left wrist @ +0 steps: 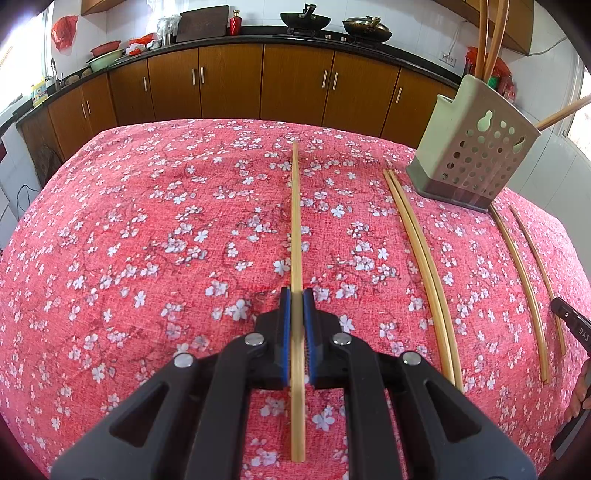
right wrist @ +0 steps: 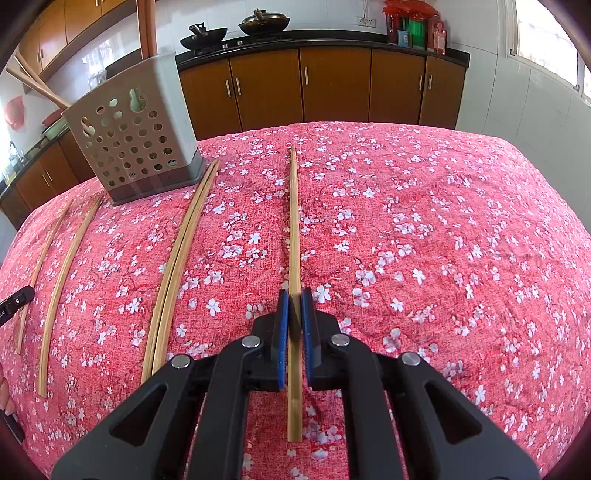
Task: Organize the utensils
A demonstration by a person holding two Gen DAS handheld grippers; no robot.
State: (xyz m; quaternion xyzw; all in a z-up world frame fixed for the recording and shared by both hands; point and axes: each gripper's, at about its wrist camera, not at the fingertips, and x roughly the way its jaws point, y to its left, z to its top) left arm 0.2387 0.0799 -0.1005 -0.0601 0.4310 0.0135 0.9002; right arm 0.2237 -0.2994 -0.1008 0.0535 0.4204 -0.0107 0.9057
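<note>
My left gripper [left wrist: 296, 295] is shut on a bamboo chopstick [left wrist: 295, 221] that runs straight ahead between its blue pads, along the red floral cloth [left wrist: 147, 240]. My right gripper [right wrist: 294, 295] is shut the same way on another chopstick [right wrist: 293, 221]. Each gripper's black tip shows at the edge of the other view, the right gripper [left wrist: 570, 321] and the left gripper [right wrist: 14, 299]. A grey perforated utensil holder [left wrist: 476, 155] [right wrist: 136, 136] stands on the cloth between the two hands, with several wooden sticks [left wrist: 487, 44] poking out of it.
A pair of chopsticks [left wrist: 421, 266] lies right of my left gripper, and another pair [right wrist: 181, 258] lies left of my right one. Brown cabinets [left wrist: 295, 85] and a black counter with woks [left wrist: 304, 20] stand behind the table. A hand [left wrist: 580, 398] shows at the edge.
</note>
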